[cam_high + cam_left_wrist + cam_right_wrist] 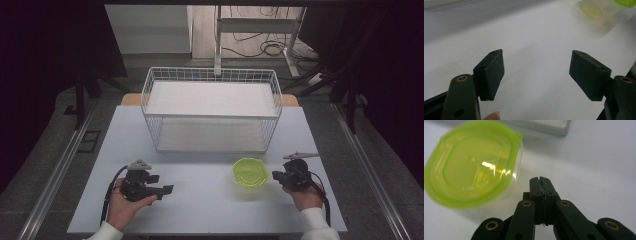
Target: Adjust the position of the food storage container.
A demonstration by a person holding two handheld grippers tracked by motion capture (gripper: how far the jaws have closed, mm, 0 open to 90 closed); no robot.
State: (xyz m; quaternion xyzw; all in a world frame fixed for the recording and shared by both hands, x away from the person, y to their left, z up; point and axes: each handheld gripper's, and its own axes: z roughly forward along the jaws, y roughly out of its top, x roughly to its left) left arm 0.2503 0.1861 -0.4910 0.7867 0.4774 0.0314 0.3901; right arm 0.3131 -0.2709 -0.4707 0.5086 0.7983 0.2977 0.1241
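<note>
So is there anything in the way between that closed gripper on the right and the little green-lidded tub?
Nothing visible. The right gripper, its jaws shut and empty, sits just beside the green-lidded tub, with bare table between them. The wire basket stands farther back, off that line.

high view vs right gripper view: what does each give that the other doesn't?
High view alone: the white wire basket at the table's far side, both hands, and the left gripper with jaws apart. Right gripper view alone: the right gripper close up, pads pressed together on nothing, beside the container. Both: the clear container with its green lid on, standing on the table.
</note>
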